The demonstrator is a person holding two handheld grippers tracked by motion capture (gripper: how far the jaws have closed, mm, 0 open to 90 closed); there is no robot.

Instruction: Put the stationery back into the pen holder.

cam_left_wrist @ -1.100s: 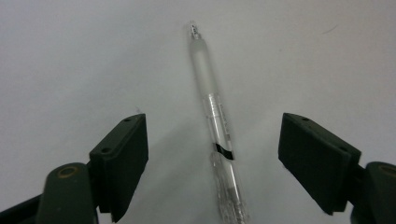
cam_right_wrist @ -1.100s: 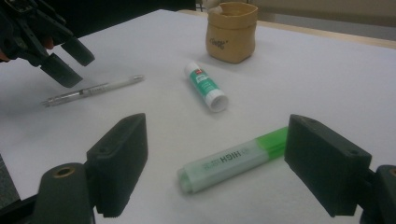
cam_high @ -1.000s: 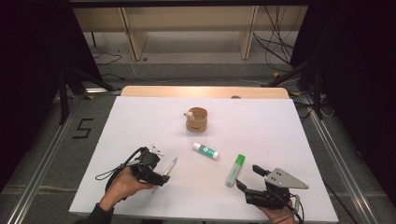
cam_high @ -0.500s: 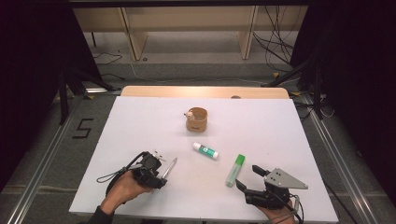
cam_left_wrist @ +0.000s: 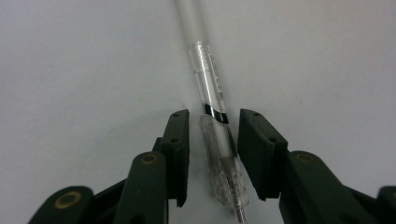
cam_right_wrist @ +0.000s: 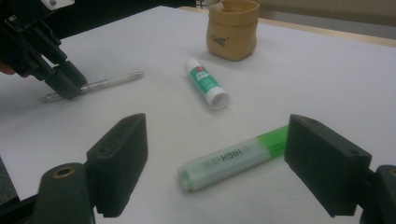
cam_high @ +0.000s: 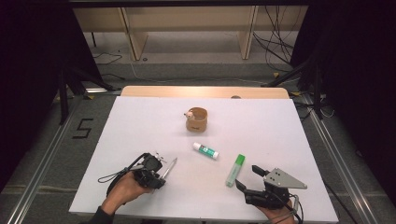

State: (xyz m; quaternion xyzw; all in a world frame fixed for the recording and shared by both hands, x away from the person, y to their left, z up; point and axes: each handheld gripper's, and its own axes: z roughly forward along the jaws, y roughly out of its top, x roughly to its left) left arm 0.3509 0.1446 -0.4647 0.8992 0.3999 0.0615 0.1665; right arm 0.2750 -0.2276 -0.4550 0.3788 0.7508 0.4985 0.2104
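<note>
Jaws of the left hand-held gripper [cam_left_wrist: 212, 154] have just been closing, narrowly flanking a pen [cam_left_wrist: 210, 93].

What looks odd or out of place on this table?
Nothing is spilled or broken. The pen, glue stick and green highlighter lie loose at different angles, while the tan pot stands upright. The left claw has just been closing around the pen.
</note>
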